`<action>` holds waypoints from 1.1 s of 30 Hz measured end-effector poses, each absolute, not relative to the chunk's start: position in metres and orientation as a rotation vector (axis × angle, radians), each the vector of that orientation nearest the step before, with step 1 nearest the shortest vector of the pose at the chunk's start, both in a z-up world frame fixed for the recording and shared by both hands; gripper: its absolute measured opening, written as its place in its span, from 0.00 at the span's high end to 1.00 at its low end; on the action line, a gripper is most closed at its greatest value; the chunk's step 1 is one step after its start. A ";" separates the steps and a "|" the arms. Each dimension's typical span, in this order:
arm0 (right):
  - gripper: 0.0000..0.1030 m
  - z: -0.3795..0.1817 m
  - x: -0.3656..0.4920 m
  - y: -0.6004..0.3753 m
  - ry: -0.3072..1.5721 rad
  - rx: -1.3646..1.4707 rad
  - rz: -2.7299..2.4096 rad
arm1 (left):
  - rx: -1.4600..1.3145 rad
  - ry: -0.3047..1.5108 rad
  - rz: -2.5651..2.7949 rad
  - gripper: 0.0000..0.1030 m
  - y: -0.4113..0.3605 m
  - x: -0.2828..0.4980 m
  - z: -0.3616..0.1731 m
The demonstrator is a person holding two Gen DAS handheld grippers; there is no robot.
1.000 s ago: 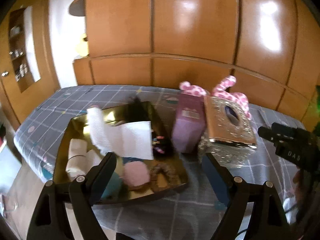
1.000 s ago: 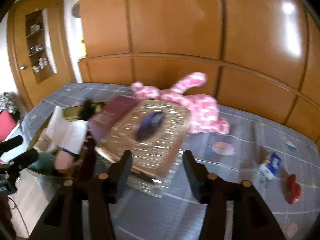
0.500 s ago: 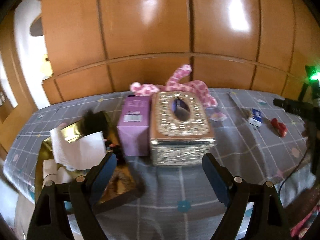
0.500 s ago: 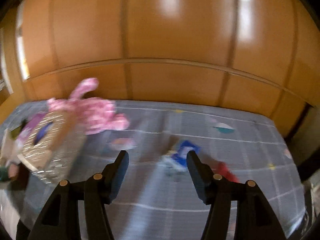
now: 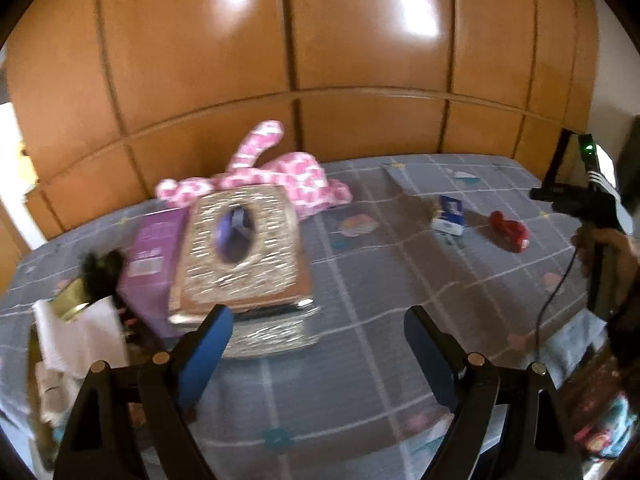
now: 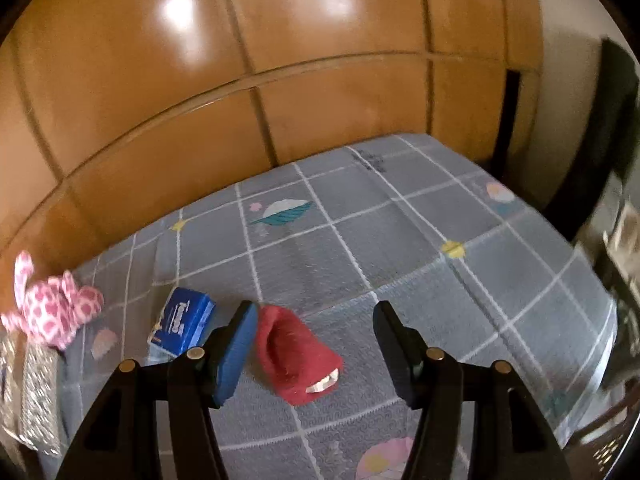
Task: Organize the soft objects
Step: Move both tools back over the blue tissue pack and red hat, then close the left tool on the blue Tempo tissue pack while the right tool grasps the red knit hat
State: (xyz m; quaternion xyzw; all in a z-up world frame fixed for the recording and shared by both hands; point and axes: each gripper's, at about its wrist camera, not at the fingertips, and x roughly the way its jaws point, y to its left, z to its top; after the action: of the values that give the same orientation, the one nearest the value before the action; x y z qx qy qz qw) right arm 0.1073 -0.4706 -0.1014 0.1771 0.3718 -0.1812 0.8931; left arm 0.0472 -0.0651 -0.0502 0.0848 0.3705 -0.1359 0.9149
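A red woolly sock lies on the grey checked bedspread. My right gripper hovers over the sock, open, its left finger close beside it and the pads off it. A blue tissue pack and a pink spotted plush lie to the left. My left gripper stands open and holds nothing, in front of the silver tissue box. From the left wrist the plush lies behind the box, with the pack and sock far right.
A purple box stands against the silver box's left side. A gold tray with a white cloth sits at the bed's left end. Wooden wardrobe doors back the bed. A hand grips the right tool.
Both views have swung right. The right gripper left the silver box and now hangs over the red sock. The left gripper moved from the gold tray to the silver box. Both jaws stayed apart.
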 end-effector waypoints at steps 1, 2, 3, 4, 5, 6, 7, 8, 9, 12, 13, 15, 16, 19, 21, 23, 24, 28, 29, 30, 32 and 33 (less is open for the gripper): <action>0.41 -0.104 0.106 -0.473 0.781 0.394 -0.368 | 0.178 0.767 -0.295 0.15 -0.073 0.051 -0.052; 0.41 -0.106 0.107 -0.473 0.793 0.424 -0.360 | 0.189 0.770 -0.301 0.15 -0.081 0.054 -0.054; 0.41 -0.109 0.107 -0.475 0.805 0.452 -0.354 | 0.199 0.776 -0.312 0.15 -0.089 0.057 -0.056; 0.41 -0.111 0.108 -0.476 0.815 0.467 -0.352 | 0.205 0.786 -0.334 0.15 -0.098 0.061 -0.059; 0.41 -0.114 0.110 -0.476 0.823 0.476 -0.349 | 0.211 0.793 -0.350 0.15 -0.106 0.064 -0.061; 0.41 -0.116 0.110 -0.476 0.833 0.483 -0.344 | 0.218 0.797 -0.360 0.15 -0.112 0.067 -0.064; 0.41 -0.118 0.111 -0.475 0.843 0.485 -0.340 | 0.230 0.804 -0.373 0.15 -0.121 0.072 -0.067; 0.41 -0.120 0.113 -0.474 0.848 0.485 -0.339 | 0.239 0.815 -0.387 0.15 -0.128 0.076 -0.070; 0.41 -0.120 0.113 -0.473 0.852 0.486 -0.340 | 0.244 0.824 -0.402 0.16 -0.136 0.081 -0.073; 0.41 -0.121 0.113 -0.474 0.855 0.498 -0.331 | 0.263 0.838 -0.443 0.16 -0.161 0.096 -0.081; 0.41 -0.121 0.113 -0.475 0.853 0.503 -0.332 | 0.269 0.847 -0.457 0.16 -0.170 0.102 -0.084; 0.41 -0.121 0.113 -0.477 0.848 0.516 -0.331 | 0.268 0.884 -0.492 0.16 -0.189 0.118 -0.090; 0.41 -0.121 0.112 -0.478 0.845 0.525 -0.329 | 0.266 0.888 -0.502 0.16 -0.195 0.123 -0.092; 0.41 -0.122 0.112 -0.481 0.845 0.556 -0.322 | 0.297 0.896 -0.537 0.16 -0.226 0.143 -0.100; 0.41 -0.122 0.112 -0.482 0.844 0.576 -0.316 | 0.316 0.895 -0.553 0.15 -0.244 0.156 -0.105; 0.41 -0.122 0.111 -0.483 0.841 0.589 -0.313 | 0.340 0.913 -0.572 0.15 -0.265 0.172 -0.112; 0.41 -0.123 0.111 -0.484 0.840 0.598 -0.311 | 0.351 0.924 -0.574 0.15 -0.273 0.179 -0.116; 0.41 -0.126 0.111 -0.487 0.844 0.631 -0.304 | 0.362 0.962 -0.588 0.15 -0.304 0.206 -0.131; 0.41 -0.127 0.112 -0.488 0.846 0.643 -0.305 | 0.360 0.969 -0.589 0.15 -0.309 0.211 -0.134; 0.41 -0.128 0.112 -0.489 0.845 0.652 -0.303 | 0.359 0.977 -0.591 0.15 -0.315 0.217 -0.136; 0.41 -0.129 0.112 -0.491 0.843 0.672 -0.303 | 0.358 0.992 -0.596 0.15 -0.325 0.228 -0.141; 0.41 -0.129 0.112 -0.492 0.843 0.679 -0.304 | 0.361 1.000 -0.597 0.15 -0.330 0.234 -0.144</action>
State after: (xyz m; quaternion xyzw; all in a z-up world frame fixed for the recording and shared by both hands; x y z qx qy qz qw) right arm 0.1116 -0.4922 -0.1293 0.3221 0.3995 -0.1439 0.8461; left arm 0.2337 -0.3300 -0.1444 0.1695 0.4697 -0.2803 0.8198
